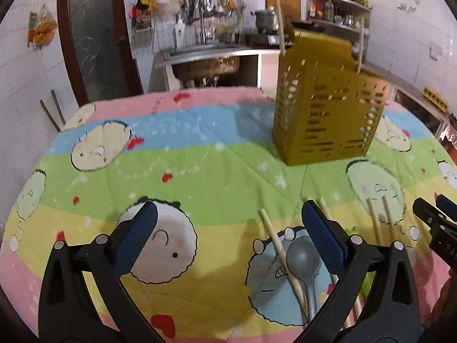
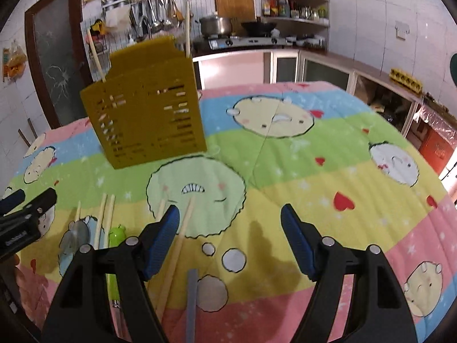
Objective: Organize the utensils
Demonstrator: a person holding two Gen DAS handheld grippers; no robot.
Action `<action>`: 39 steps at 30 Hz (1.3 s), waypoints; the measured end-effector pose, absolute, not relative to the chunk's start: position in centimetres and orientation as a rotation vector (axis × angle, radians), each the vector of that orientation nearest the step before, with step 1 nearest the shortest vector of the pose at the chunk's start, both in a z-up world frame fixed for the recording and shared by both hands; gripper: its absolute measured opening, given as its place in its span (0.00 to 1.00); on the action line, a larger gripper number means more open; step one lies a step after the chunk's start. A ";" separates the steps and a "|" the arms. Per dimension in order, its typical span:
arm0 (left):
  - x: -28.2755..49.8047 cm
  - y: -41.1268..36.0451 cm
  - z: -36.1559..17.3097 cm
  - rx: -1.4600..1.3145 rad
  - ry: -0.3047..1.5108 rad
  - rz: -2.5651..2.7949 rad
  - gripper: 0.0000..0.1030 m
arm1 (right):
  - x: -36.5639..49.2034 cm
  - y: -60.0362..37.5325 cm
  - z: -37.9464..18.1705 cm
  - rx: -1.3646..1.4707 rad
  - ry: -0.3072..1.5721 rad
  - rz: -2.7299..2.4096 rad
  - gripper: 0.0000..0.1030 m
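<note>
Each wrist camera looked forward and down past its own blue-padded fingers, close above the cartoon tablecloth (image 1: 217, 171). Both shared the yellow utensil holder (image 2: 145, 120) ahead, loose chopsticks (image 1: 278, 245) and the kitchen behind.

Left gripper (image 1: 228, 234) hangs wide open over the cartoon-print striped tablecloth (image 1: 200, 165). A grey metal spoon (image 1: 302, 260) and pale wooden chopsticks (image 1: 278, 245) lie below it. The perforated mustard-yellow plastic utensil holder (image 1: 322, 114) has 2 chopsticks inside.
</note>
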State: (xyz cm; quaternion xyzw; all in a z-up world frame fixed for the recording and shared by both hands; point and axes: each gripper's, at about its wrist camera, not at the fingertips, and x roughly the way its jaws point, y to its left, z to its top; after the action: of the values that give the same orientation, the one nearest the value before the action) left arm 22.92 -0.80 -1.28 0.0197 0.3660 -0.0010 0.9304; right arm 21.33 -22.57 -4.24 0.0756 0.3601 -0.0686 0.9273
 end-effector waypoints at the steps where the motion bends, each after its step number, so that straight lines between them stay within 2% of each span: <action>1: 23.2 -0.7 -1.5 0.033 0.763 -0.001 0.95 | 21.5 -22.3 -4.4 0.149 0.750 -0.139 0.70; 12: 26.7 0.0 -4.7 -0.001 0.887 0.031 0.93 | 23.4 -20.7 -6.0 0.110 0.851 -0.132 0.70; 16: 27.1 -0.6 -5.8 0.008 0.938 0.002 0.87 | 23.8 -20.4 -6.3 0.098 0.876 -0.133 0.69; 18: 26.9 -1.0 -6.0 0.023 0.936 0.001 0.86 | 23.8 -20.3 -6.5 0.102 0.888 -0.126 0.62; 21: 26.5 -1.1 -5.9 0.012 0.943 -0.017 0.79 | 23.8 -20.3 -6.9 0.111 0.904 -0.127 0.59; 28: 24.4 -2.3 -5.8 0.030 0.944 -0.048 0.72 | 23.1 -20.0 -7.0 0.118 0.912 -0.127 0.51; 31: 23.9 -2.8 -5.7 0.035 0.955 -0.060 0.64 | 22.8 -19.7 -7.0 0.111 0.914 -0.127 0.47; 34: 23.5 -3.3 -5.4 0.027 0.975 -0.087 0.48 | 22.7 -19.6 -6.9 0.119 0.920 -0.121 0.39; 36: 23.5 -3.5 -5.3 0.018 0.988 -0.098 0.40 | 22.8 -19.6 -7.0 0.125 0.925 -0.119 0.35; 39: 23.9 -3.7 -5.4 0.005 0.997 -0.102 0.33 | 23.1 -19.6 -7.1 0.138 0.928 -0.122 0.32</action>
State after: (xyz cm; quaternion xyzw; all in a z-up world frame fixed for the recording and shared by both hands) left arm 23.89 -3.71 -5.38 0.0025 0.4780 -0.0490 0.8770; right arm 23.11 -19.58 -7.11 0.0663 0.4467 -0.0588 0.8903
